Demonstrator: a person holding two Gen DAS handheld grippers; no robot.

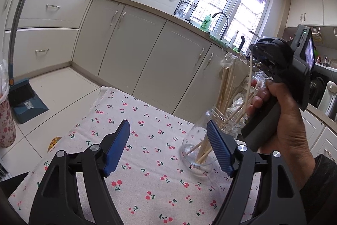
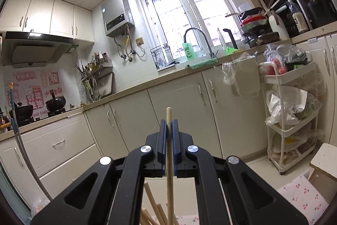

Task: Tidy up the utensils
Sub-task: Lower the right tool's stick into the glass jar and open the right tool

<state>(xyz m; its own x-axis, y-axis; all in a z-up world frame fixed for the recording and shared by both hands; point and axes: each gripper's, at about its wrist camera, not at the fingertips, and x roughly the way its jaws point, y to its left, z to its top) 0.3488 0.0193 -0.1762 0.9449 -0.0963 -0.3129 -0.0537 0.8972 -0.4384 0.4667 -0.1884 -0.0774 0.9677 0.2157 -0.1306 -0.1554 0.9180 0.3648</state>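
A clear glass jar stands on the cherry-print tablecloth with several wooden chopsticks leaning in it. My left gripper is open just in front of the jar. Its right pad overlaps the jar's near side, and nothing is between the pads. A hand holds my right gripper above the jar's mouth. In the right wrist view that gripper is shut on one upright chopstick. The tops of other chopsticks show below it.
A broom and dustpan lean at the left on the tiled floor. Cream cabinets run behind the table. A white trolley loaded with bags and a stool stand to the right. A bag-lined bin hangs on a cabinet door.
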